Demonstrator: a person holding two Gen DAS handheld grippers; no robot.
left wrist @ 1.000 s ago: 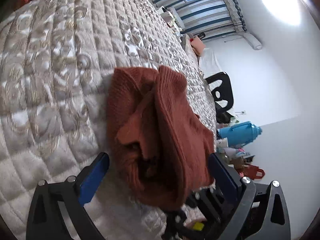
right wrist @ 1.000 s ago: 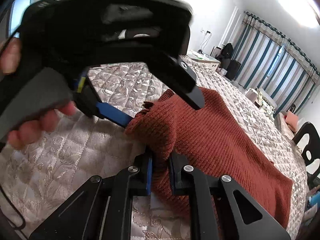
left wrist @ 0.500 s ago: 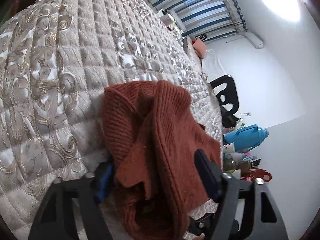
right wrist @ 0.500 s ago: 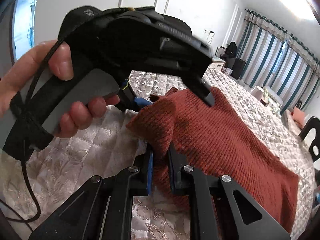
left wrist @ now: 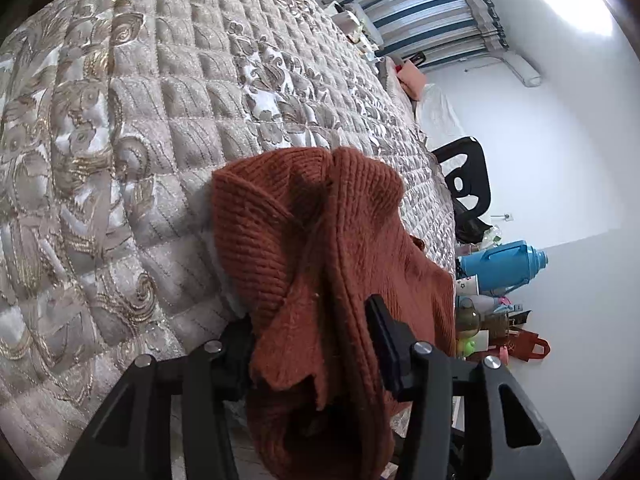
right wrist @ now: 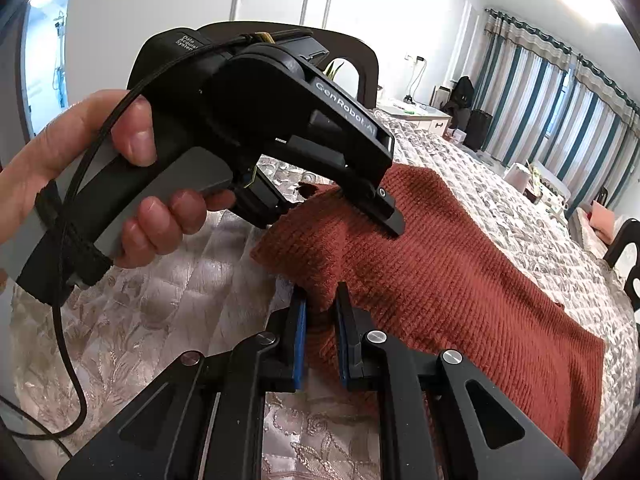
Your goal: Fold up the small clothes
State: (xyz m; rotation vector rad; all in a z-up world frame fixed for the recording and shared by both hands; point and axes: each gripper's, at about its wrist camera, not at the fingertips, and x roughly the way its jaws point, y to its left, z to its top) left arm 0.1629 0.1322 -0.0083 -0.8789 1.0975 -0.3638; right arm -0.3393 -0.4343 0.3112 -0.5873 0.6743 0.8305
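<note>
Right wrist only: hand gripping left gripper on sweater.

A rust knit garment lies on the quilted bed.

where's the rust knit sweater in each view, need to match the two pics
Left wrist view: the rust knit sweater fills the lower centre, bunched between the left hand-held gripper fingers.
Right wrist view: it runs from centre to the lower right, its near edge pinched in the right hand-held gripper.
Shared landmark: the striped curtains, top centre in the left view, upper right in the right view.
</note>
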